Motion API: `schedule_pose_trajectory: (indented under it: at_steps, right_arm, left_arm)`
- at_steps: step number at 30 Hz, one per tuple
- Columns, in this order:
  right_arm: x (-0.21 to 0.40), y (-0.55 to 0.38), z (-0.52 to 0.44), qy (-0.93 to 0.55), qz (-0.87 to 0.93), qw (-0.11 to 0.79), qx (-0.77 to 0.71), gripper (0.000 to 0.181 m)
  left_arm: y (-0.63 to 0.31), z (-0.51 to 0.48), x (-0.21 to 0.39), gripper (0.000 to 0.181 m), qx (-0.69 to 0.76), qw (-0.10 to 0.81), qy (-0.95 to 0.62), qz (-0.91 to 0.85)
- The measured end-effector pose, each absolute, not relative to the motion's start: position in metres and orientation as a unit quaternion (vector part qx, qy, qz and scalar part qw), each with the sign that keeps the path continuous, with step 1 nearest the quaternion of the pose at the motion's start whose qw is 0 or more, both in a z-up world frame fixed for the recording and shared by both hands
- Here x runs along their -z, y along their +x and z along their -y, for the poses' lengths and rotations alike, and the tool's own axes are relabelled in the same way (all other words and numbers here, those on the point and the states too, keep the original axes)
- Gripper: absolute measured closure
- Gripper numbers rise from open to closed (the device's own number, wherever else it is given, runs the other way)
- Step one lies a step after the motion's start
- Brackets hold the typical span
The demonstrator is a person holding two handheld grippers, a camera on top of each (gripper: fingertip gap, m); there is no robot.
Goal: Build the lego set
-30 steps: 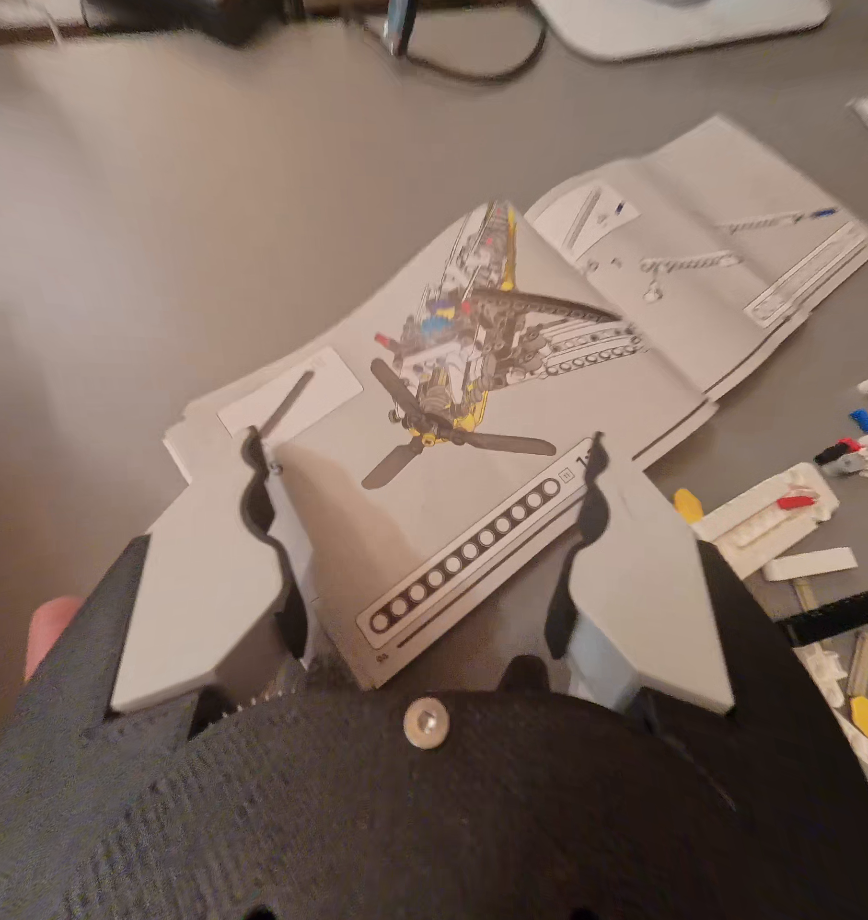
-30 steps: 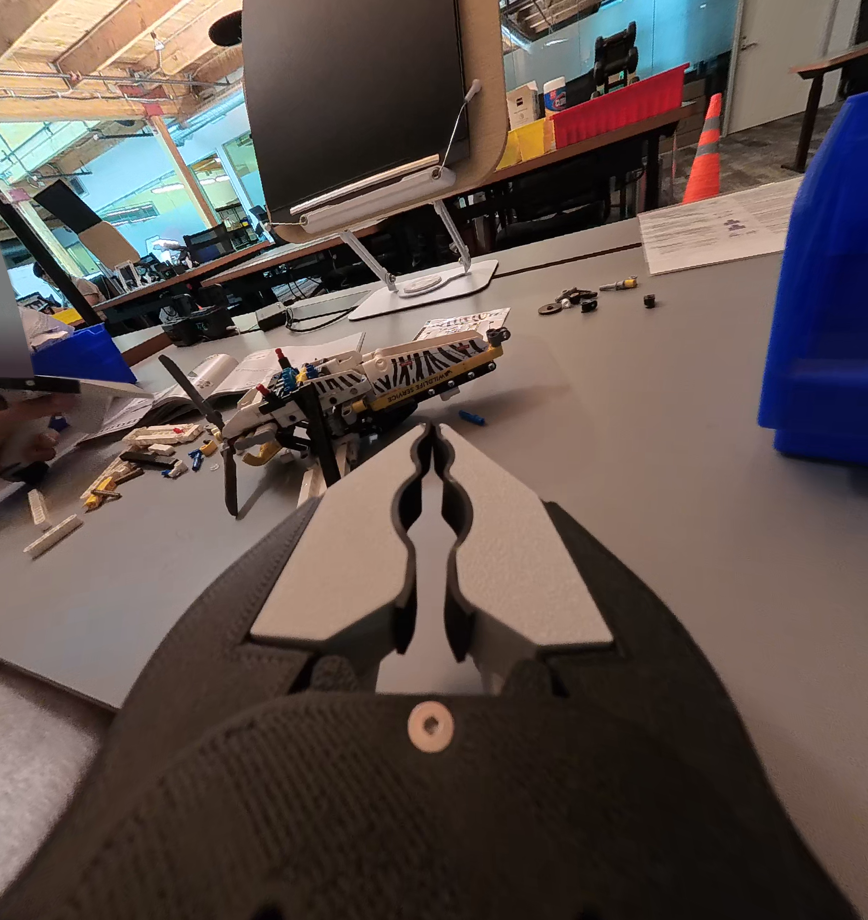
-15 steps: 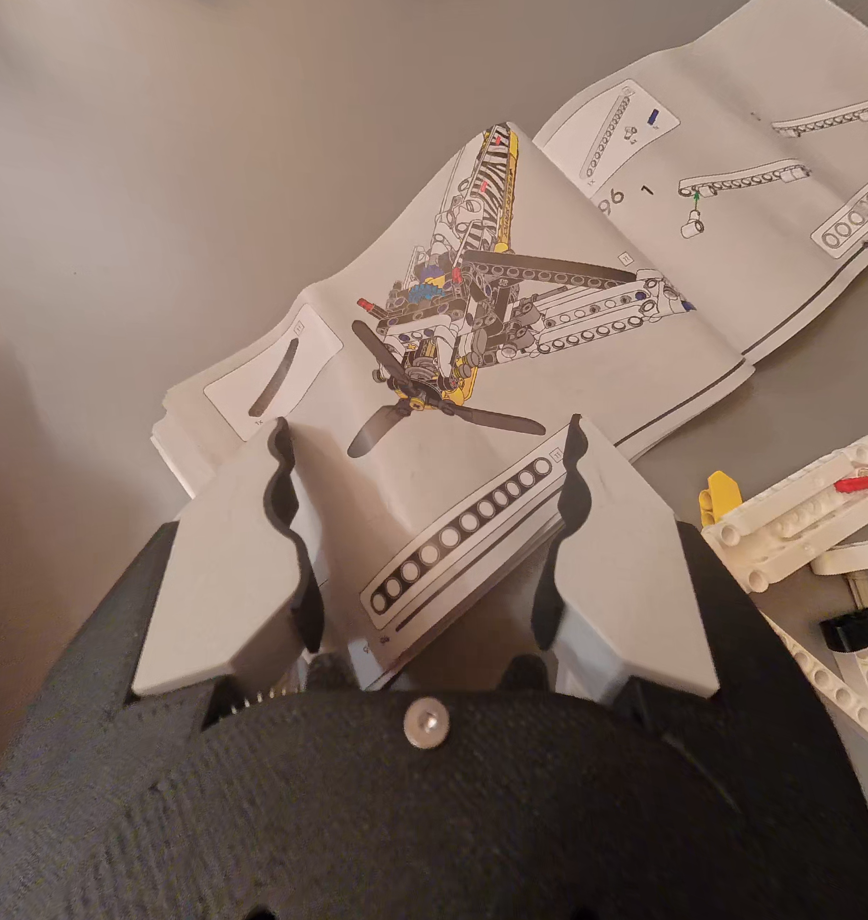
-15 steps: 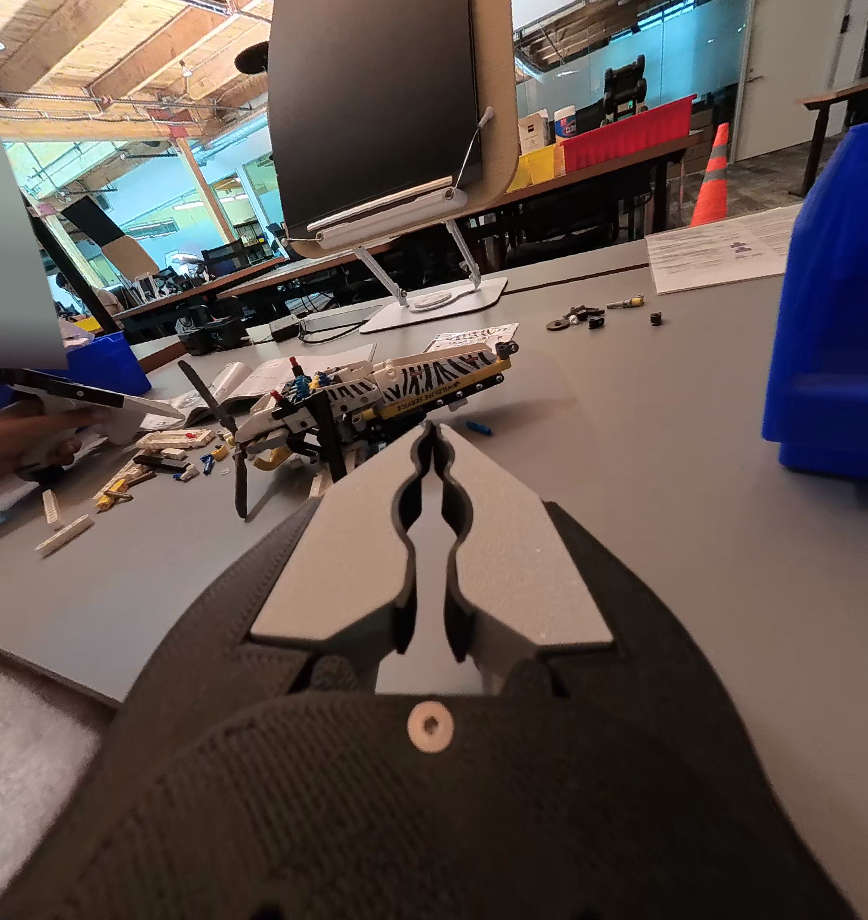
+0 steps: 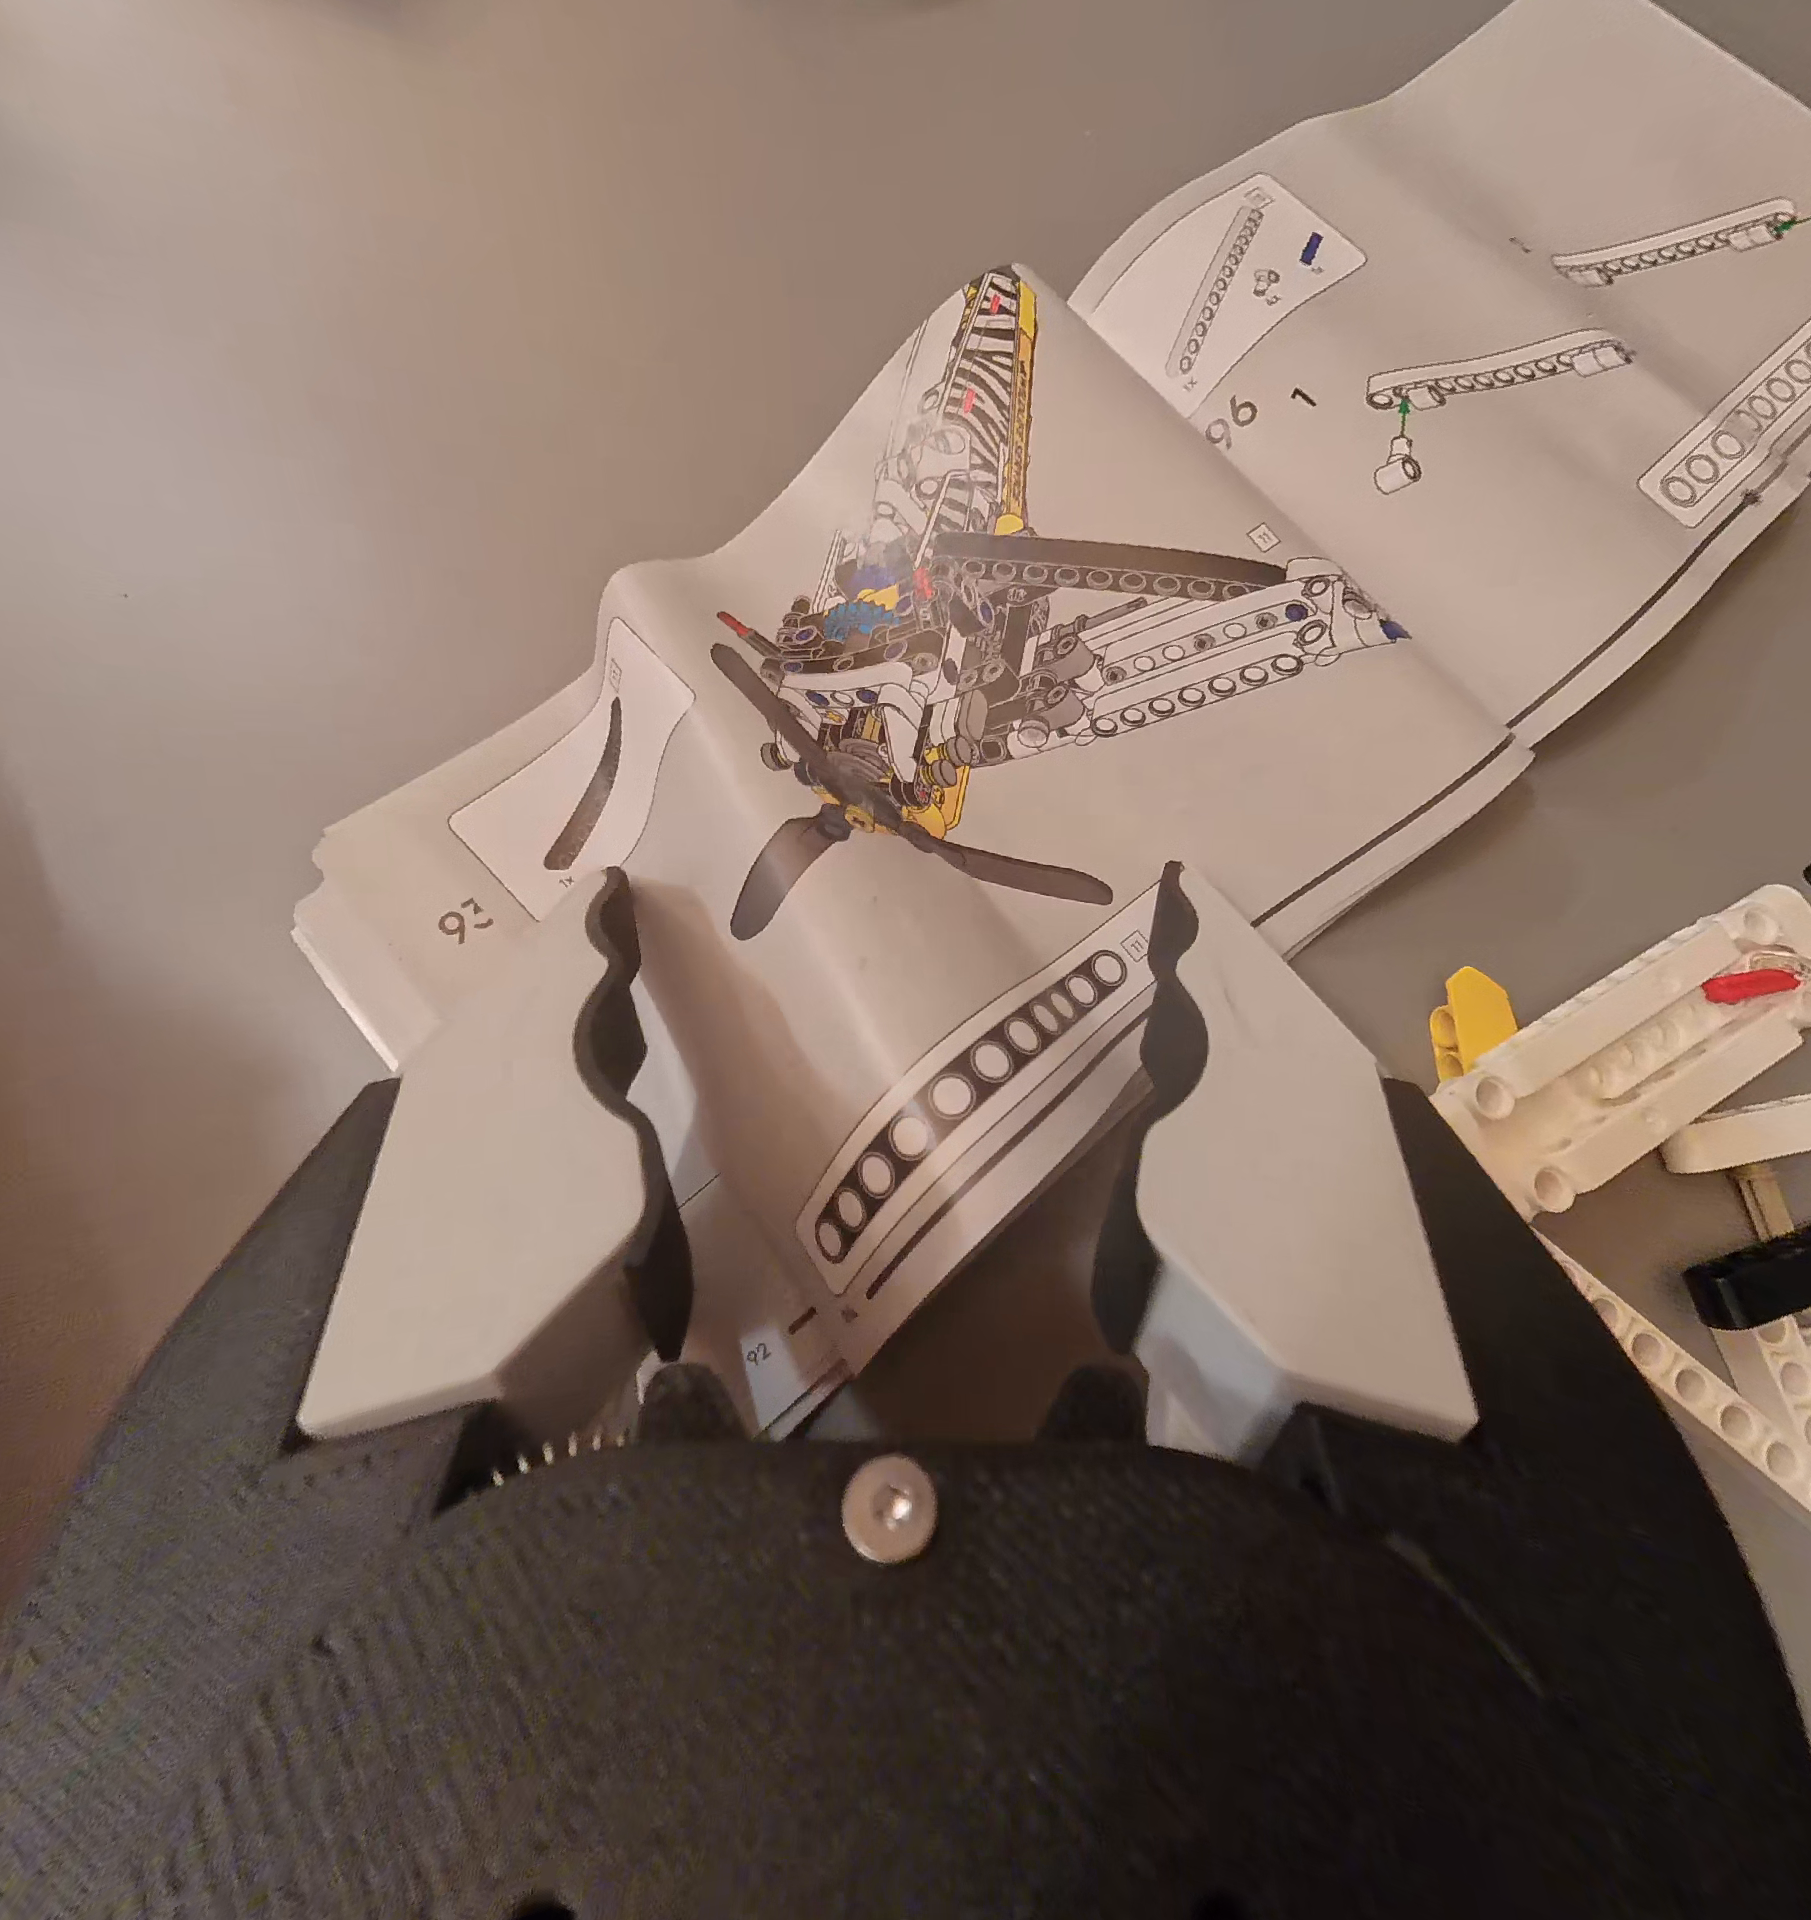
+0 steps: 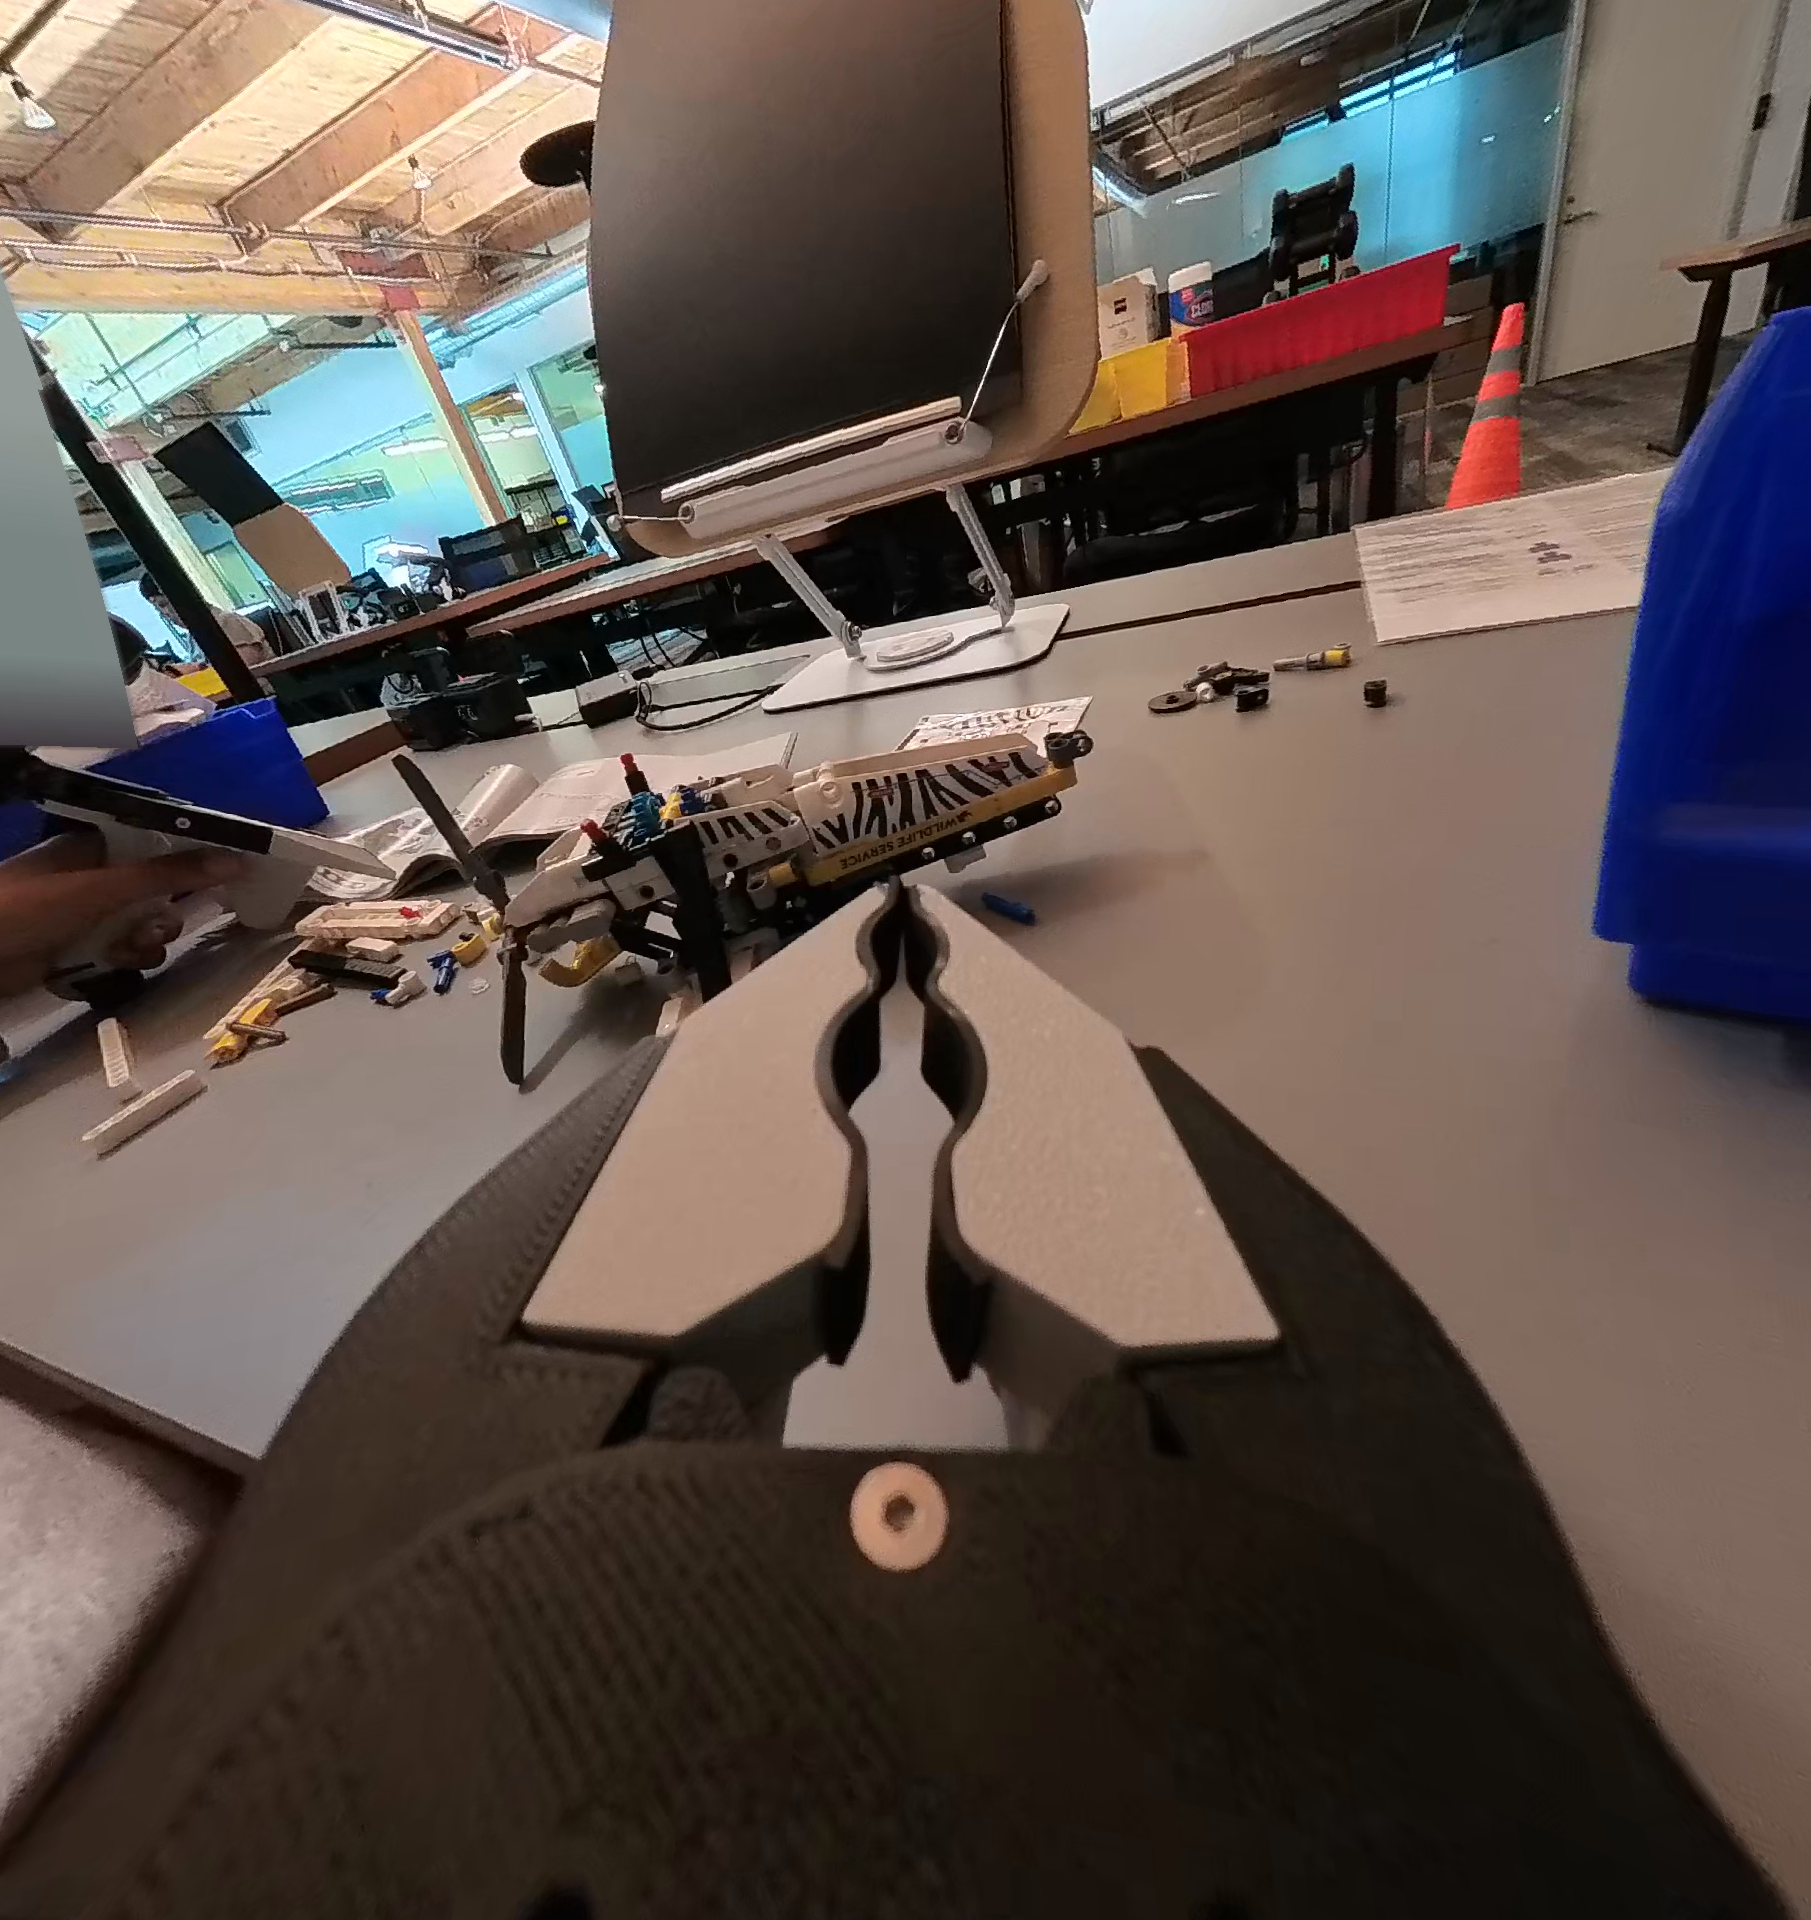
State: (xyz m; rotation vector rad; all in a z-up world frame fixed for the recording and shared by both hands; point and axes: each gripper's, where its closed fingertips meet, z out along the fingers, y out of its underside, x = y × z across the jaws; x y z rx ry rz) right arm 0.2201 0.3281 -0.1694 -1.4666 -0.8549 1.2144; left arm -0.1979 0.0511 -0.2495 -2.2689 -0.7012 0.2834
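Note:
The part-built plane model [image 6: 776,842], white with zebra stripes, yellow trim and a black propeller, stands on the grey table [image 6: 1244,1039]. My right gripper [image 6: 899,896] is shut and empty, low over the table just in front of the model. My left gripper [image 5: 890,883] is open and empty, hovering over the open instruction booklet [image 5: 1036,623]. It also shows at the far left of the right wrist view [image 6: 257,852], held by a hand. White beams [image 5: 1628,1049], a yellow piece [image 5: 1467,1013] and a black beam [image 5: 1774,1283] lie right of the booklet.
Loose white, yellow and blue parts [image 6: 288,987] lie left of the model. A blue bin [image 6: 1742,675] stands at right, another blue bin [image 6: 215,758] at far left. A monitor on a stand [image 6: 828,312] is behind. Small dark parts [image 6: 1233,691] and a paper sheet [image 6: 1503,566] lie far right. Spacing between my two grippers at the tips: around 50 cm. The yellow piece [image 5: 1467,1013] is about 5 cm from my left fingertips.
My left gripper has moved closer over the booklet and stays open. My right gripper has shifted slightly toward the model and stays shut.

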Motion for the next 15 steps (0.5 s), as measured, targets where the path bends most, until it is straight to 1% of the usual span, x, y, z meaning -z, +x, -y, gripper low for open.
schedule_pose_trajectory:
  at_steps: [7, 10, 13, 15]
  right_arm:
    - [0.169, 0.220, -0.328, -0.607, 0.354, 0.504, -0.503, 0.181]
    - [0.169, 0.220, -0.328, -0.606, 0.354, 0.504, -0.503, 0.181]
    - [0.169, 0.220, -0.328, -0.606, 0.354, 0.504, -0.503, 0.181]
    - [0.169, 0.220, -0.328, -0.606, 0.354, 0.504, -0.504, 0.181]
  left_arm:
    - [-0.195, -0.053, 0.248, 0.087, -0.099, 0.374, -0.883, 0.265]
    - [-0.191, -0.055, 0.245, 0.101, -0.082, 0.389, -0.881, 0.257]
    - [-0.187, -0.058, 0.241, 0.118, -0.057, 0.407, -0.876, 0.251]
    - [-0.186, -0.058, 0.238, 0.124, -0.044, 0.418, -0.872, 0.250]
